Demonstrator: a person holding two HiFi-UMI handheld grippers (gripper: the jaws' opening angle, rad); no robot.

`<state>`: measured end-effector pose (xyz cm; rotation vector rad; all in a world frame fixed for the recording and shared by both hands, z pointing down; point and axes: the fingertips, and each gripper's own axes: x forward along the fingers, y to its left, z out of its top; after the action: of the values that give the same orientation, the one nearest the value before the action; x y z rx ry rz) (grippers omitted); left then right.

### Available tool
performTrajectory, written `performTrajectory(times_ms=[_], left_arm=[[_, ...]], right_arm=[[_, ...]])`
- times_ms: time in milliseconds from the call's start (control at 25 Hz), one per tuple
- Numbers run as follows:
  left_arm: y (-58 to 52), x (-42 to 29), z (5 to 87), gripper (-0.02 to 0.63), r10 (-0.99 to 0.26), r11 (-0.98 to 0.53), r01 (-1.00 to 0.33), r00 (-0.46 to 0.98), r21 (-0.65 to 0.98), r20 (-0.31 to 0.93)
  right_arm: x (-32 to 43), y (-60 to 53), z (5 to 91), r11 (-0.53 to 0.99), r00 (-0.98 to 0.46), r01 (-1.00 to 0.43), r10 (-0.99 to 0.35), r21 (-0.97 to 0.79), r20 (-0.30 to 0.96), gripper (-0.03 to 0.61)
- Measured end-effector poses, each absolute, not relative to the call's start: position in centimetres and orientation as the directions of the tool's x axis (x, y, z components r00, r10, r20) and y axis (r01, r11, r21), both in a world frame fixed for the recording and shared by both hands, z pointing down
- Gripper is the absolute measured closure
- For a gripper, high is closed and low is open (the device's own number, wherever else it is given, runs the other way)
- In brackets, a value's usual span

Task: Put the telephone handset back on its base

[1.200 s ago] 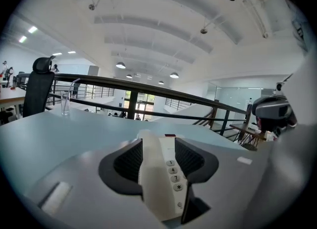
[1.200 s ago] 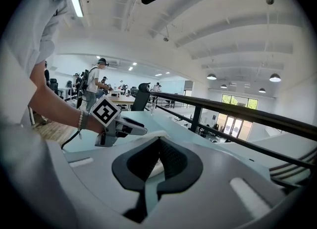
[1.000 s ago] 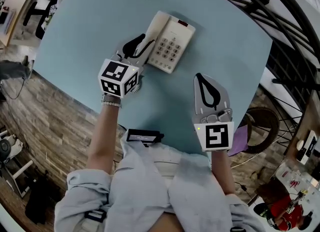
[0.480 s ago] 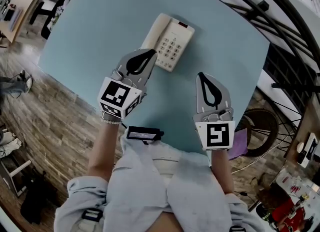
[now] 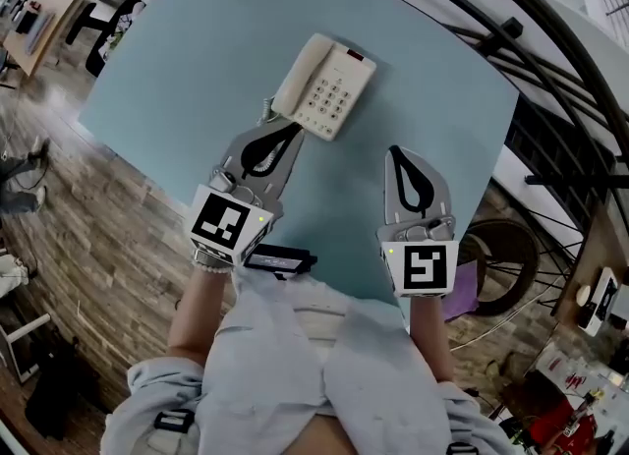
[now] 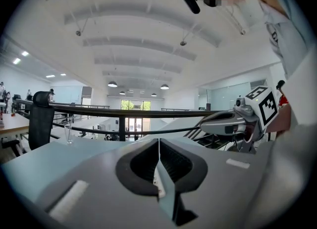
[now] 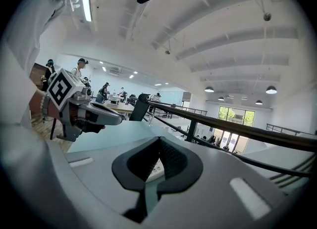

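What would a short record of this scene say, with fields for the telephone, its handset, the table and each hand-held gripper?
telephone: cream plastic push-button desk telephone, on the table
handset: cream handset, lying on the base beside the keypad
table: pale blue tabletop
left hand-held gripper: jaws just closed, shut, empty, close to the telephone's near edge
right hand-held gripper: shut, empty, apart from the telephone

Head view looks steeply down on table (image 5: 197, 80); left gripper view, seemingly level, catches right gripper (image 6: 204, 122).
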<state>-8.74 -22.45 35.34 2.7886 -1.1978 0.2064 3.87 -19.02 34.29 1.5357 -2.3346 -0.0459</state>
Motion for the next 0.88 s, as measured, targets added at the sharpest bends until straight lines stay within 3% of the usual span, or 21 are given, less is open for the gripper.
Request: performTrajectory(times_ms=[880], left_arm=[[-18.0,-7.4,34.6,0.604,-0.670,-0.725,-0.688,0.717,0.041,0.193]], right_arm=[[4.0,-15.9,32.9,0.422,-0.365,-0.876,-0.897,0.236,0.249,0.572]])
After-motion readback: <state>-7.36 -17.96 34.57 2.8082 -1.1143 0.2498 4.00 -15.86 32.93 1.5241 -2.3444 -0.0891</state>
